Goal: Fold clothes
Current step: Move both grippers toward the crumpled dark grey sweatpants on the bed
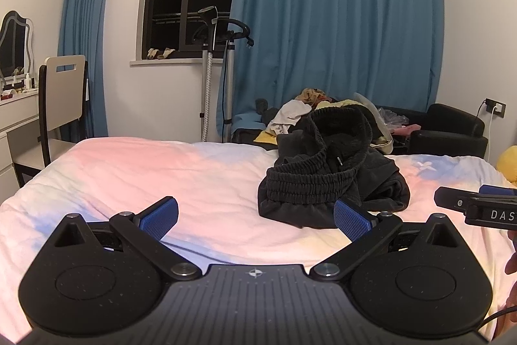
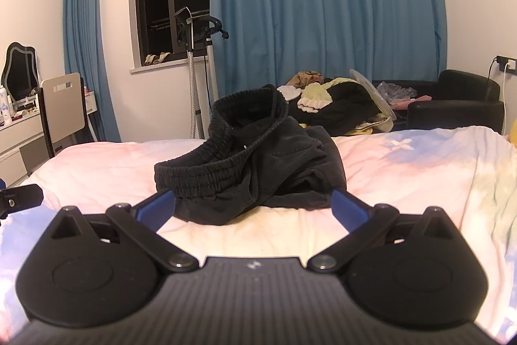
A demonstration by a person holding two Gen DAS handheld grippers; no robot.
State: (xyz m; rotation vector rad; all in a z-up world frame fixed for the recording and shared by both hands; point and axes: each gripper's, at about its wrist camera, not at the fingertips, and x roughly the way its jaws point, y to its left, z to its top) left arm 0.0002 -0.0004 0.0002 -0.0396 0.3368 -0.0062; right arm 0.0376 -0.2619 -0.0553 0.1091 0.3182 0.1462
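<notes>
The left hand-held gripper (image 1: 255, 212) has its jaws spread wide, with nothing between the blue pads (image 1: 164, 214). The right hand-held gripper (image 2: 252, 206) is likewise fully spread and empty. The crumpled black trousers (image 2: 258, 164) lie on the pastel bedcover (image 1: 135, 170), at 1 o'clock from the left gripper and 12 o'clock from the right, waistband raised. Neither gripper touches them.

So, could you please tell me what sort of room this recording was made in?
Most likely a home bedroom: a bed with a pastel cover bearing crumpled black trousers, a dressing table with a mirror at the left, and blue curtains beside a dark window.
</notes>
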